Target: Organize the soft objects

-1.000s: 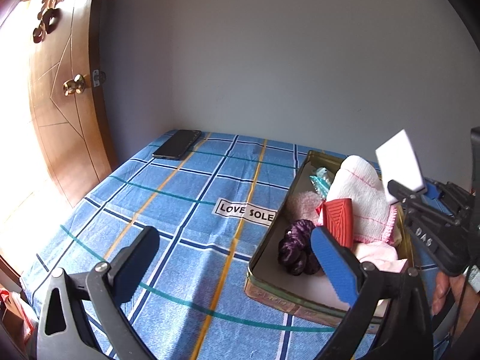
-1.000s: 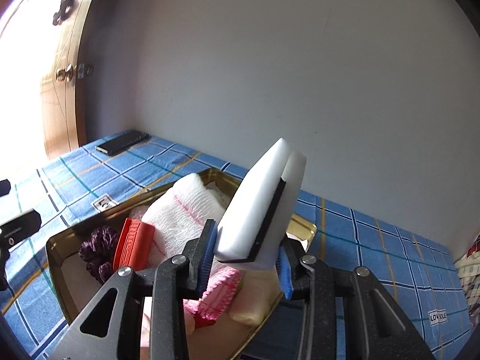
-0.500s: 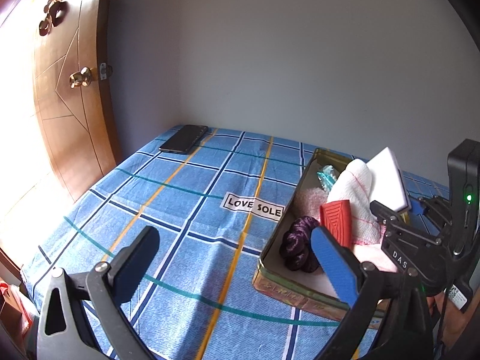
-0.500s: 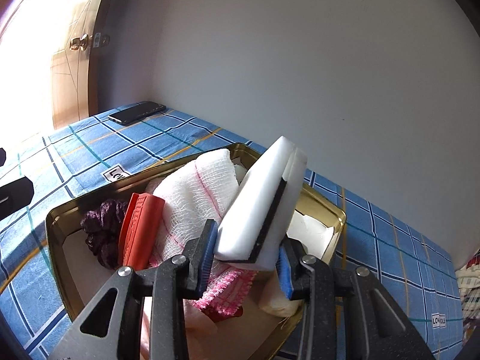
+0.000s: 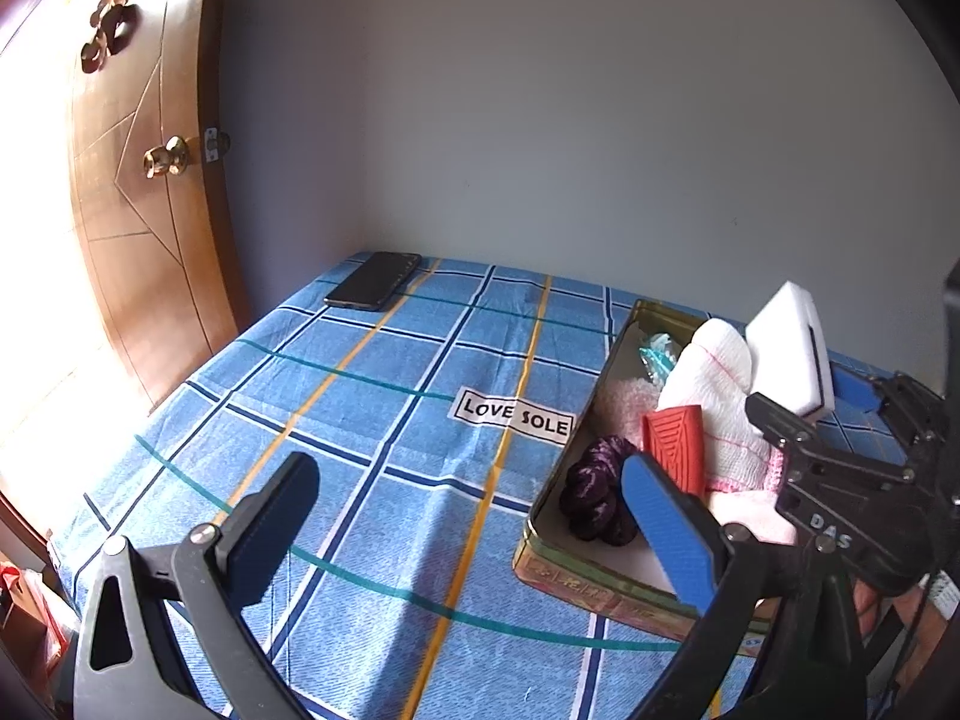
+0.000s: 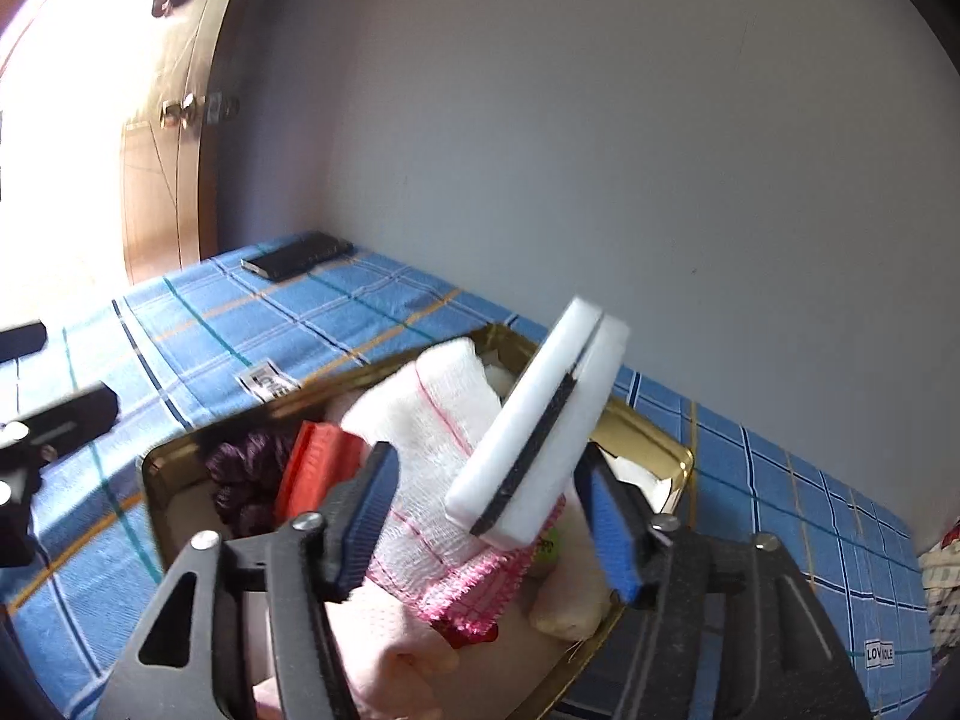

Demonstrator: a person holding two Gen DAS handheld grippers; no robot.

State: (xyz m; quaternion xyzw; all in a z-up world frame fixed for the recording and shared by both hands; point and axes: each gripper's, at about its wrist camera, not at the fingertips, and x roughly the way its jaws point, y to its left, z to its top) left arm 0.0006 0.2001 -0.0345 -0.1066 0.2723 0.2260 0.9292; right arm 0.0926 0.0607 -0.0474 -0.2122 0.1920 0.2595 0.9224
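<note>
My right fingers (image 6: 492, 516) opening, white sponge (image 6: 540, 426) between them dropping into gold tin (image 6: 654, 450). Tin filling up with soft things. My left fingers (image 5: 474, 516) waiting open, holding nothing. Looking almost done.

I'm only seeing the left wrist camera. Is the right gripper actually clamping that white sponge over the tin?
Observer: No. In the right wrist view the right gripper stands open, with a gap between each pad and the white sponge.
Operator: So what is the sponge resting on?
Observer: It leans tilted against the white gauze cloth, with its lower end over a pink fringed cloth.
Operator: Any room left in the tin?
Observer: Behind the sponge, the far corner of the tin shows bare white lining. A cream lump lies by the right wall.
</note>
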